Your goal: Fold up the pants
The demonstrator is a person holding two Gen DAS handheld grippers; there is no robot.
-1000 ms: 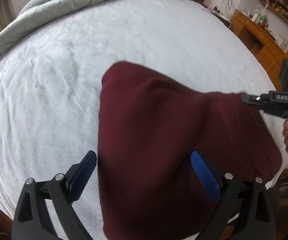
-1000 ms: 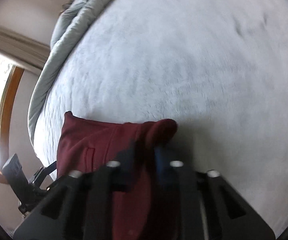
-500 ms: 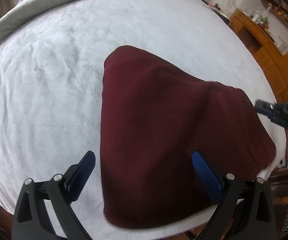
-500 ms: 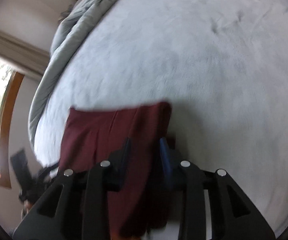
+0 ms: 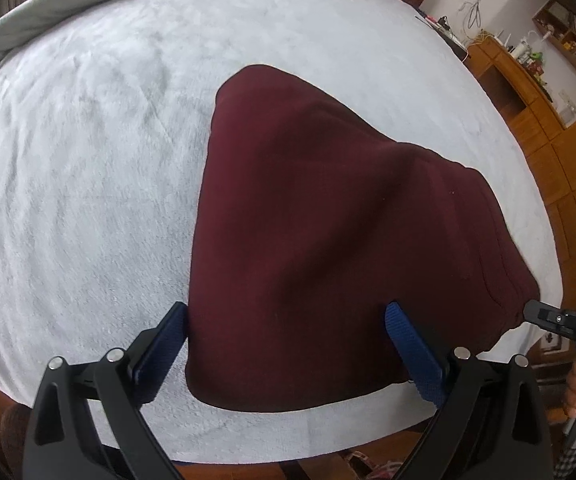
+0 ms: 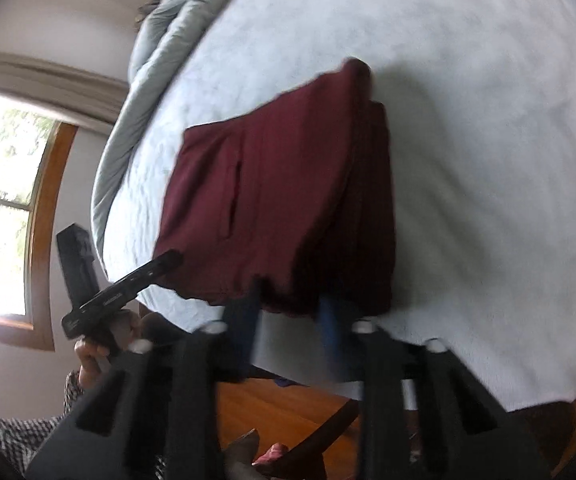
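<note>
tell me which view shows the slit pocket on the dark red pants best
The right wrist view: the slit pocket runs as a dark line down the folded dark red pants, though blurred. The left wrist view shows only plain fabric, no pocket.

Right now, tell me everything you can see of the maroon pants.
The maroon pants look like soft, thick fleece, folded into a compact, layered stack on the pale blue bedspread near the bed's near edge. A slit pocket shows in the right wrist view. One far corner bulges up rather than lying flat. The left gripper is wide open, its blue pads either side of the near edge. The right gripper sits at the hem; contact is too blurred to tell.
</note>
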